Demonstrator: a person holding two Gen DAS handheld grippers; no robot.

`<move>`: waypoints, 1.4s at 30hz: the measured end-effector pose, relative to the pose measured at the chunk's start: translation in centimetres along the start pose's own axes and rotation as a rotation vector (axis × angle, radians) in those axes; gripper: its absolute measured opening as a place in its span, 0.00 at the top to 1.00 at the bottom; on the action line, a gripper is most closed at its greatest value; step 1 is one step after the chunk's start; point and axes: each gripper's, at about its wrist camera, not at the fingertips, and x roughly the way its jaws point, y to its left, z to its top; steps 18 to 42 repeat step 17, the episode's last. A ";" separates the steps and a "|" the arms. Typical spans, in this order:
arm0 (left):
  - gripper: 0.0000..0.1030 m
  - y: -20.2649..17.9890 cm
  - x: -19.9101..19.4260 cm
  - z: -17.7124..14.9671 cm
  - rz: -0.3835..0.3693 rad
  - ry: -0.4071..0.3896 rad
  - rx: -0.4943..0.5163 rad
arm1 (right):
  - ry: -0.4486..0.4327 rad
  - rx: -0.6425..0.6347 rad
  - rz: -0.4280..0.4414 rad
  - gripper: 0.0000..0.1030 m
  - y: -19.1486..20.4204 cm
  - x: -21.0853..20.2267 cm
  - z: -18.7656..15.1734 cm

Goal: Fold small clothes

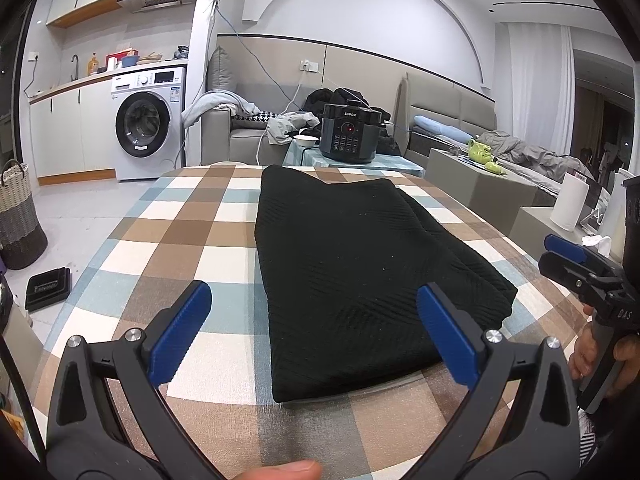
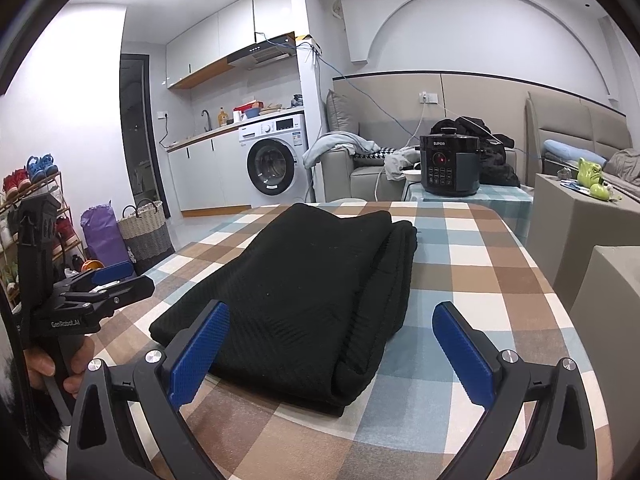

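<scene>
The left gripper (image 1: 314, 330) has its two blue pads spread wide apart and holds nothing; it hangs over the near end of the black garment (image 1: 360, 272), and whether the right-hand pad brushes the cloth cannot be told from this view. The right gripper (image 2: 330, 350) is spread just as wide, also with nothing between its fingers, and it sits at the near right corner of the same garment, one pad above the cloth and the other above the checked tablecloth (image 2: 480, 264). The garment lies flat in the middle of the table, already doubled lengthwise, with the layered edges showing along its right side. I judge that one more fold across is left to do. The risk from here is that a pad pinches only the top layer, because the layers are stacked loosely, and then the fold would open when lifted. A pad could also catch the tablecloth together with the knit and drag it. If the two sides rise unevenly, the garment would twist.
</scene>
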 end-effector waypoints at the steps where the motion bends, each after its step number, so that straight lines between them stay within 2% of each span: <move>1: 0.01 0.0 0.0 0.0 0.002 0.001 0.000 | 0.001 -0.001 0.000 0.00 0.0 0.0 0.0; 42: 0.01 -0.1 -0.1 0.2 -0.007 -0.006 0.012 | 0.009 0.011 0.001 0.00 -0.1 0.1 -0.1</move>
